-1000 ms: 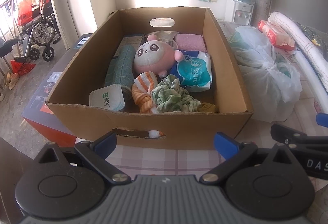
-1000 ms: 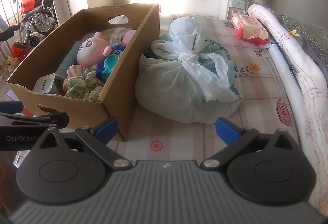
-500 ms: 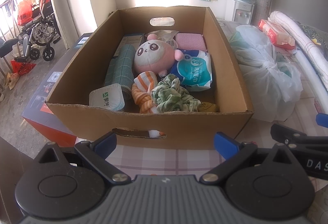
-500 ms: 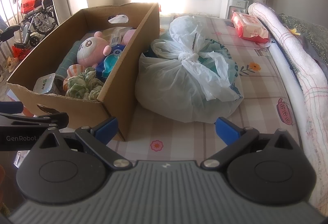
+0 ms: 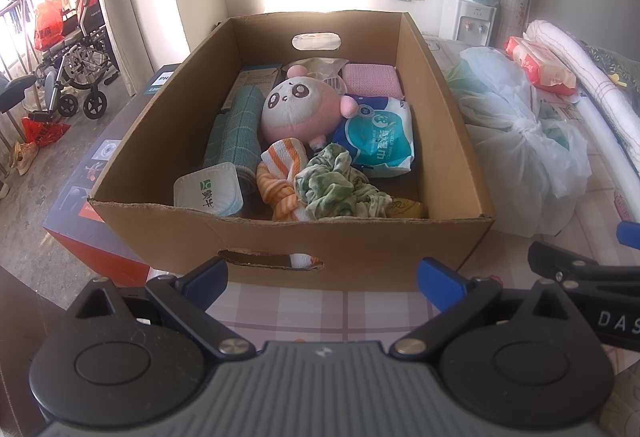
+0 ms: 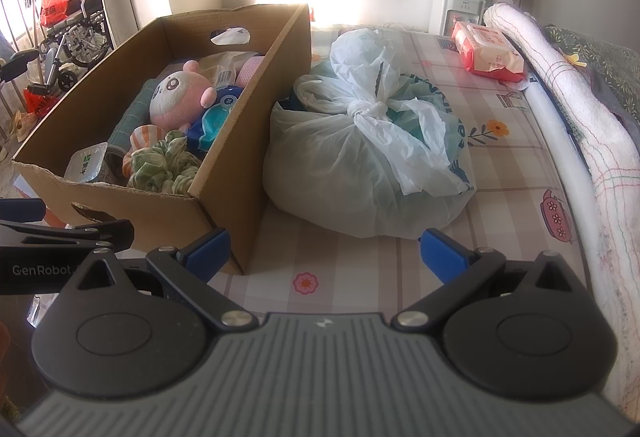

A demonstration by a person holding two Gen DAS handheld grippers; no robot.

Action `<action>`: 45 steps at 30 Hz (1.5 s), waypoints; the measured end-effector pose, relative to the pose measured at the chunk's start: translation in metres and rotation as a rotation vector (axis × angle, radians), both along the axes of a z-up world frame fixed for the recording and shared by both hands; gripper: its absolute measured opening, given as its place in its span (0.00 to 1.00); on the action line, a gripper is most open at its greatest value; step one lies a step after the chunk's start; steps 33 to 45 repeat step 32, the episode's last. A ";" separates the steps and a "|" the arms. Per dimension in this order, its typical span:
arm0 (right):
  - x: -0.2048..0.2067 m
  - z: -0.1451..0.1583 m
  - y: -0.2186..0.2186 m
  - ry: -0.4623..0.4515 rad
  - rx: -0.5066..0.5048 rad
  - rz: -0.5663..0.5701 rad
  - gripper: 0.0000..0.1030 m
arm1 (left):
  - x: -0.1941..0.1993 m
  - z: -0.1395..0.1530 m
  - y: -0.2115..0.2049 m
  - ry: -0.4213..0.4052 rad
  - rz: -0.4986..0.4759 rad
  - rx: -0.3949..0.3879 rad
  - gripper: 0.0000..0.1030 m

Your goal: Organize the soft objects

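**Ana:** Left wrist view looks straight into the cardboard box (image 5: pixel 288 237), and it is already well filled. How far along would you put it?

**Ben:** Mostly done, I'd judge. The soft things lie in the box; the tied plastic bag (image 6: pixel 360 165) sits on the checked bedcover (image 6: pixel 400 269) just beside the box's right wall, touching it or nearly so. The red wipes pack (image 6: pixel 488 53) lies well apart, near the rolled white quilt (image 6: pixel 560 85). Whether those two belong in the box I cannot tell.

**Ana:** Count the contents?

**Ben:** One pink plush toy (image 5: pixel 296 109), one rolled teal towel (image 5: pixel 236 129), one pink cloth pad (image 5: pixel 372 81), one blue tissue pack (image 5: pixel 380 141), one orange-striped cloth (image 5: pixel 280 173), one green crumpled cloth (image 5: pixel 336 189), one white pack with green print (image 5: pixel 208 189). Something yellow shows under the green cloth; a flat carton and clear wrapper lie at the back.

**Ana:** And the grippers?

**Ben:** Left gripper (image 5: pixel 322 273) has its blue fingers spread wide, holding nothing, short of the box's near wall. Right gripper (image 6: pixel 324 251) likewise gapes empty, facing the bag.
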State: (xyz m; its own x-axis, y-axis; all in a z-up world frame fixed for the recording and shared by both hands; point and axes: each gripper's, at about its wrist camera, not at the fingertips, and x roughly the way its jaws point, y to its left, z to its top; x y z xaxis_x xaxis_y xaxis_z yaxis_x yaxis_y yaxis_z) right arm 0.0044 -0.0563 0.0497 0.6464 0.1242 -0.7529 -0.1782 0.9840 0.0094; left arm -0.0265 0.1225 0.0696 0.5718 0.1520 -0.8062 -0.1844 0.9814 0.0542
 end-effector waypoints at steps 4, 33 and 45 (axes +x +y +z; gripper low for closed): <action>0.000 0.000 0.000 0.000 0.001 0.000 0.99 | 0.000 0.000 0.000 0.000 0.000 0.000 0.99; 0.001 -0.004 0.000 -0.002 0.001 -0.003 0.99 | -0.001 0.000 0.000 0.000 -0.004 0.008 0.99; 0.001 -0.004 0.000 -0.002 0.001 -0.003 0.99 | -0.001 0.000 0.000 0.000 -0.004 0.008 0.99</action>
